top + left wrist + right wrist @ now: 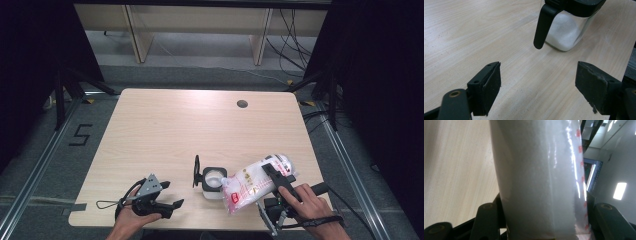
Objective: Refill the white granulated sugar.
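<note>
jar: clear square glass jar with black flip lid (213,182), lid up, some white granules inside
bag: white plastic refill bag (255,181), tilted, mouth at jar rim
right gripper (274,176): clamped on bag
left gripper (167,196): jaws apart, idle left of jar
progress: pouring stage; emptying bag, closing lid left

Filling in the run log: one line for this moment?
right gripper: shut on bag, tilted at jar | left gripper: open, empty | jar lid: open

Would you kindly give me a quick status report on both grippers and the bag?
Left gripper open, empty, facing the jar. Right gripper clamped on the white bag, tilted toward the jar's open top. Nothing in the way.
</note>
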